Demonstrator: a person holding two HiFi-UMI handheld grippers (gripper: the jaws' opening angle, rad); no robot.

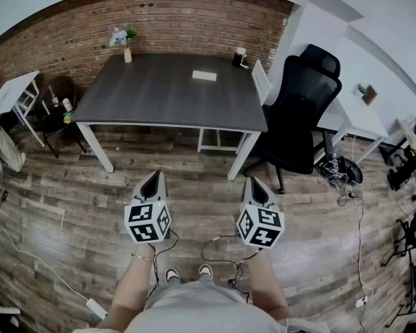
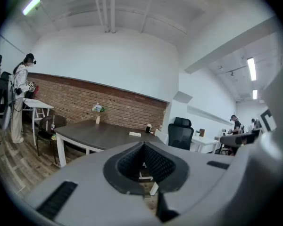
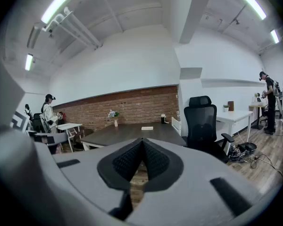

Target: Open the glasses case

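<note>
**Both grippers shut and empty, case far off on the table**

At the far left a white side table stood against the brick wall, with a round dark chair just beside it. The left gripper view showed a person standing by that side table. A vase of flowers sat at the far left edge of the dark table.

The left gripper was held over the wood floor, short of the table and aimed towards it. Its jaws were pressed together with nothing between them.

The case, white and flat, lay on the far right part of the table, well apart from both grippers. It was too small to tell whether it was closed. A dark container stood near the far right corner, beyond the case.

The right gripper was level with the left one, also short of the table. Its jaws were likewise closed on nothing.

A white chair stood at the table's right end, with a black office chair just beside it. Further right was a white desk, with cables bundled on the floor near it.
</note>
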